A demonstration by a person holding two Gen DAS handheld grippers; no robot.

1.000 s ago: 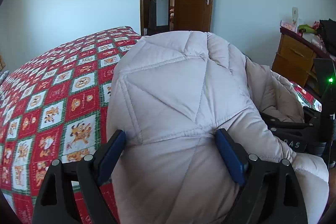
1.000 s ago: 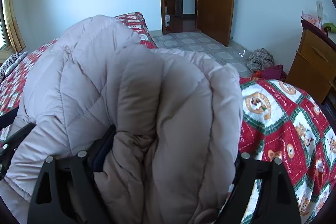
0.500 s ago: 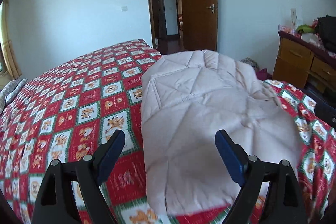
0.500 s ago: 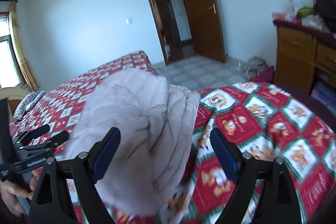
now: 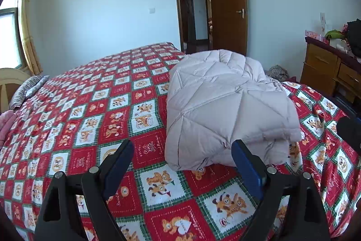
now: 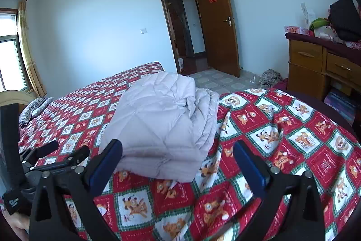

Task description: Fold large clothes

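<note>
A pale quilted down coat (image 5: 227,105) lies folded in a thick bundle on the red cartoon-print bedspread (image 5: 90,119), near the bed's right corner. My left gripper (image 5: 182,162) hovers open in front of the bundle, nothing between its blue pads. From the right wrist view the same coat (image 6: 162,125) sits just beyond my right gripper (image 6: 178,164), whose jaws are still opening and hold nothing. The left gripper's black frame (image 6: 52,157) shows at that view's left edge, apart from the coat.
A wooden dresser (image 6: 320,64) piled with items stands at the right. The brown door (image 5: 229,8) is open onto a hallway. Clothes lie on the tiled floor (image 6: 270,78). A striped pillow (image 5: 29,89) and a window with curtain (image 5: 13,28) are at the left.
Both grippers let go of the coat and drew back and up from it. The coat now rests folded on the bed; the right jaws widened.
</note>
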